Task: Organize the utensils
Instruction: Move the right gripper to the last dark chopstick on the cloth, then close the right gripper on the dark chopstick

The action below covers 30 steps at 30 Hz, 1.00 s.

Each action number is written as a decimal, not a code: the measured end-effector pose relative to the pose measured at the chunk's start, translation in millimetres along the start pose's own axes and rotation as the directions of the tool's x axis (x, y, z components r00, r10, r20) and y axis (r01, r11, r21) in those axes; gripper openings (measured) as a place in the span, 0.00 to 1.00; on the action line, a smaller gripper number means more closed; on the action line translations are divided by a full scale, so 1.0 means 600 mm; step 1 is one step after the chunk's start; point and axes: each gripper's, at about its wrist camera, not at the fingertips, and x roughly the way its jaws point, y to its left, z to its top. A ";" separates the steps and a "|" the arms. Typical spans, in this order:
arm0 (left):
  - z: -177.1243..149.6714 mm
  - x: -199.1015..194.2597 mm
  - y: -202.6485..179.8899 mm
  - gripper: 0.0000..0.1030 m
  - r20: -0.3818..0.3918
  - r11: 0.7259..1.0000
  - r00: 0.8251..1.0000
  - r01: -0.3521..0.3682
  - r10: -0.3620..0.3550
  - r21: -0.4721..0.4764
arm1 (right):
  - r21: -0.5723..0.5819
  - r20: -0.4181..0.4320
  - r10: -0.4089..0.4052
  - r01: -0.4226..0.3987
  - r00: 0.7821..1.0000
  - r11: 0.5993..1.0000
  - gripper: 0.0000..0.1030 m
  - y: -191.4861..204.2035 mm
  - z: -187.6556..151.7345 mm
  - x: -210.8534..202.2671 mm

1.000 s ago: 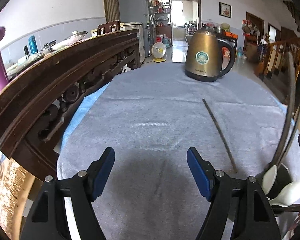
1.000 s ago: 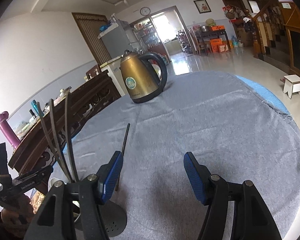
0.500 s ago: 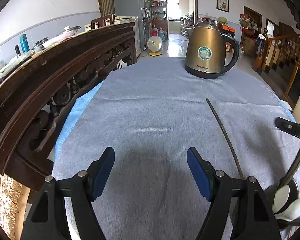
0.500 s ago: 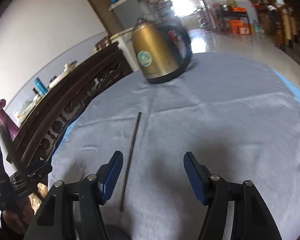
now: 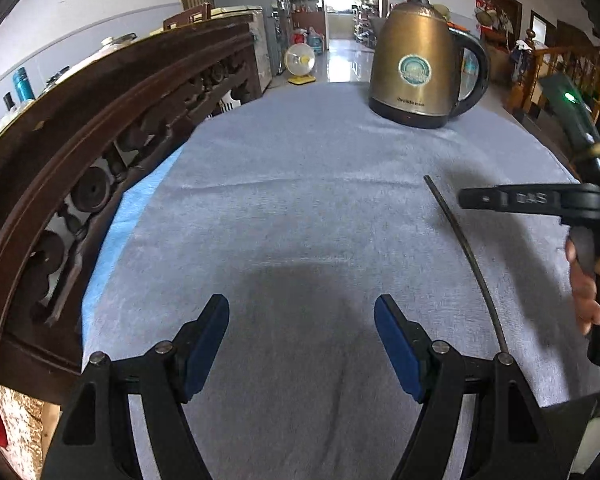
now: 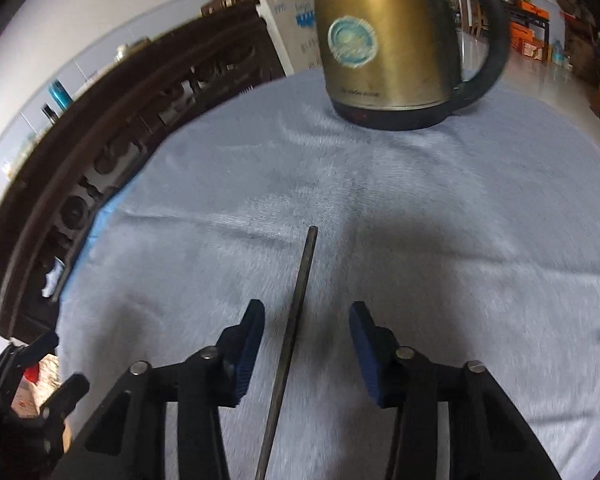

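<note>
A single dark chopstick [image 6: 296, 320] lies on the grey-blue tablecloth [image 6: 460, 240], pointing toward the kettle. My right gripper [image 6: 306, 342] is open and straddles the chopstick, one finger on each side, not touching it. In the left wrist view the same chopstick [image 5: 466, 252] lies to the right, with the right gripper's body and the hand [image 5: 584, 276] over it. My left gripper [image 5: 302, 340] is open and empty above bare cloth. The edge of a holder with a white spoon [image 5: 598, 432] shows at the bottom right.
A brass electric kettle [image 5: 418, 64] stands at the far side of the table [image 5: 320, 160]. A carved dark wooden chair back [image 5: 100, 128] runs along the left edge. The blue undercloth [image 5: 140, 196] shows at the left rim.
My right gripper has moved forward and left and lowered, so the chopstick now lies between its fingers. My left gripper has shifted left, putting the utensil holder almost out of view.
</note>
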 end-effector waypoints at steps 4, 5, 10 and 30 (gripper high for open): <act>0.012 0.022 -0.010 0.73 -0.022 1.000 1.000 0.004 -0.004 0.011 | -0.035 -0.057 -0.032 0.030 0.998 0.999 0.37 0.017 0.020 0.032; 0.016 0.027 -0.012 0.73 -0.027 1.000 1.000 0.006 -0.005 0.012 | -0.041 -0.068 -0.042 0.039 0.997 0.998 0.37 0.021 0.023 0.037; 0.028 0.054 -0.020 0.73 -0.067 1.000 0.998 0.004 -0.003 0.019 | -0.063 -0.111 -0.081 0.074 0.990 0.995 0.33 0.036 0.039 0.062; 0.023 0.053 -0.025 0.73 -0.081 0.999 0.996 -0.026 0.029 0.039 | -0.134 -0.177 -0.199 0.177 0.964 0.975 0.08 0.053 0.039 0.071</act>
